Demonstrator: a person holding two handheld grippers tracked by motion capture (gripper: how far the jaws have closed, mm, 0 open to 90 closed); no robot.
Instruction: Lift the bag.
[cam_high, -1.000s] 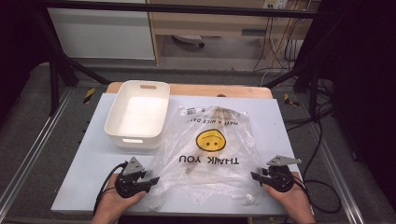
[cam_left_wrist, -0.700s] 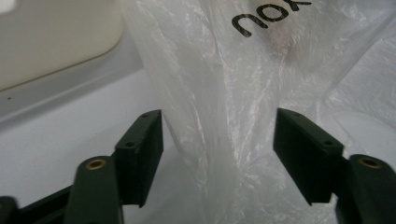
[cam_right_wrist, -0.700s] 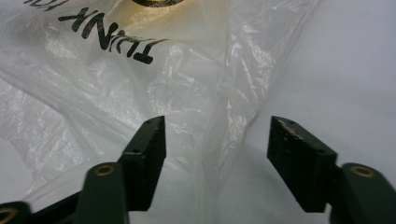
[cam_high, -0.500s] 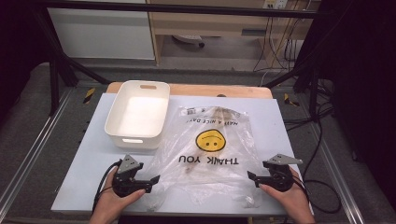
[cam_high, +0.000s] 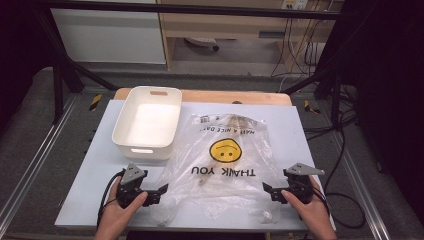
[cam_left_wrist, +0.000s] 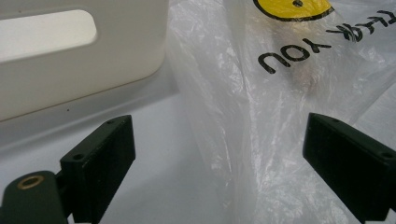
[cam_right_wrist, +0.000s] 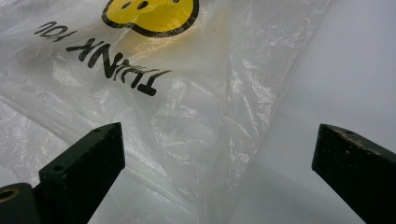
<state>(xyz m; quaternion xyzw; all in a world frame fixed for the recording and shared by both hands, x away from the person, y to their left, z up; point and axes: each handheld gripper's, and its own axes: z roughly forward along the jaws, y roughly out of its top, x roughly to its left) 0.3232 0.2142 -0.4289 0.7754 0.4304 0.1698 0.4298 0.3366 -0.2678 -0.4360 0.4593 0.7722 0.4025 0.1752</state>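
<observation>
Looking down from the high view, I've got the white table (cam_high: 95, 165) w/ the plastic bag (cam_high: 225, 165) spread flat across its middle-right, printed face up, mouth end toward me. Its long axis runs away from me, far edge near the table's back. White bin (cam_high: 147, 122) sits just left of the bag, its near right corner touching or nearly touching the film; can't tell which.

Left gripper (cam_high: 159, 192) is at the bag's near-left corner, right gripper (cam_high: 267, 189) at its near-right corner. Both sit about equally close, each pointing inward at the bag's side edge.

Jaws on both have just been opening and now stand wide apart. In the left gripper view, bag film (cam_left_wrist: 261, 116) lies between the jaws, nearer the right one, pads not pressing it. Right gripper view is similar: a crumpled ridge of film (cam_right_wrist: 201, 126) runs up the gap, nothing pinched.

My read: bag's released, lying on the table.

Hard to make out: something brownish inside the bag under the smiley, blurred by film. Loose clear scraps at the near edge, unclear if handles. Jaw tips cut off in both gripper views.
</observation>
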